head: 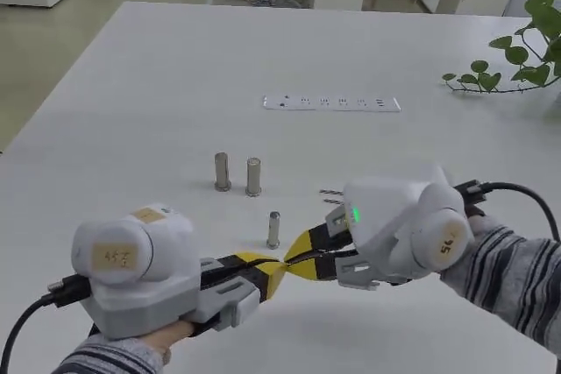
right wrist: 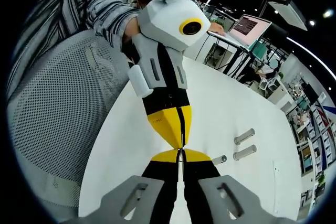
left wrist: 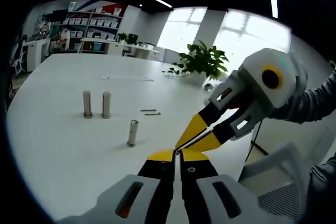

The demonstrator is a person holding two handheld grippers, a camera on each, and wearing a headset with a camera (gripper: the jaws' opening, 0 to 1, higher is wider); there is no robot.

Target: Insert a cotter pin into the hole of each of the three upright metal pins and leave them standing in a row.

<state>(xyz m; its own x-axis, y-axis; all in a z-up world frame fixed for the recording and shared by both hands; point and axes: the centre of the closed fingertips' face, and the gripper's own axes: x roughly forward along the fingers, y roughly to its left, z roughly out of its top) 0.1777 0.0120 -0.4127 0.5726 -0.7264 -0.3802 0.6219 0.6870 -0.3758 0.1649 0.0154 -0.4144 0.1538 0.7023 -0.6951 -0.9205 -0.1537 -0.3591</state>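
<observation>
Three upright metal pins stand on the white table [head: 131,111]: two side by side [head: 222,172] [head: 253,176], and a shorter one [head: 273,229] nearer me. The shorter pin [left wrist: 132,132] is just left of the meeting tips. My left gripper [head: 279,269] and right gripper [head: 298,260] meet tip to tip above the table's near part. A thin cotter pin [left wrist: 193,140] runs from the left gripper's [left wrist: 177,153] shut tips into the right gripper's [left wrist: 184,145] shut jaws. From the right gripper [right wrist: 181,154], the left gripper [right wrist: 181,141] points straight at it. Two spare cotter pins [head: 331,195] lie flat right of the metal pins.
A white power strip [head: 331,103] lies across the table's middle, farther back. A leafy plant [head: 517,59] reaches in at the far right edge. A grey mesh chair [right wrist: 52,129] stands close behind the left gripper, off the table's near edge.
</observation>
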